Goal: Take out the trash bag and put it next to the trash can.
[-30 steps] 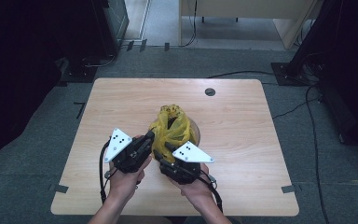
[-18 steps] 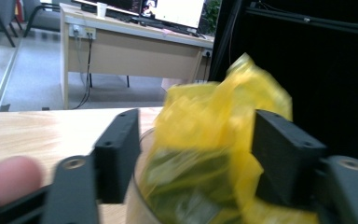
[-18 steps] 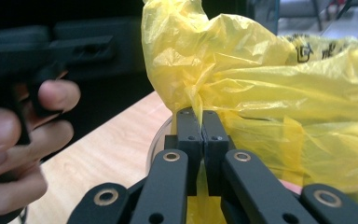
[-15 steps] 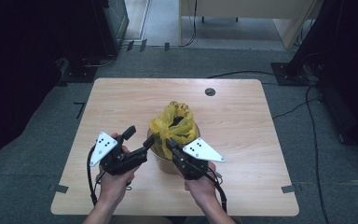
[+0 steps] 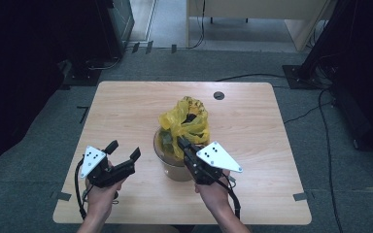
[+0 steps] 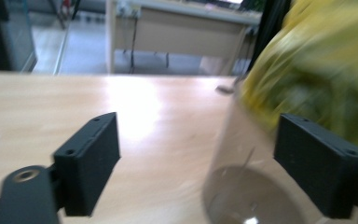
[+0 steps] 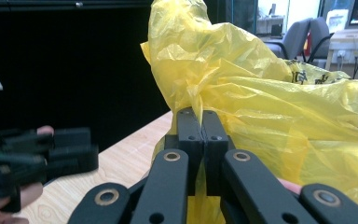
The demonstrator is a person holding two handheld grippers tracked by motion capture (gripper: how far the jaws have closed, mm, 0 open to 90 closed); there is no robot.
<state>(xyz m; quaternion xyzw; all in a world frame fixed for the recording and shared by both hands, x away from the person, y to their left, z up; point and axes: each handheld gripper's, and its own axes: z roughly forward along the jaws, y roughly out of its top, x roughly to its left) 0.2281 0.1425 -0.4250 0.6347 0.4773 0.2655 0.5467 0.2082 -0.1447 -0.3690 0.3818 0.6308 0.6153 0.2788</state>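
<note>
Since the earlier frames, left gripper (image 5: 124, 150) has let go of the bag (image 5: 184, 127) and pulled back left, jaws just opened wide and empty. Right gripper (image 5: 180, 141) pinches the bag, which sits in a bucket (image 5: 167, 162) mid-table (image 5: 126, 104).

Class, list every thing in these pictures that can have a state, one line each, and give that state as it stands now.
Left tongs: jaws wide open, just been opening, nothing between them, off to the side of the container.
Right tongs: shut on the yellow plastic bag.
Yellow plastic bag: crumpled, sitting in the container, bunched up above its rim.
Clear container: upright on the table.
Table: level.
</note>
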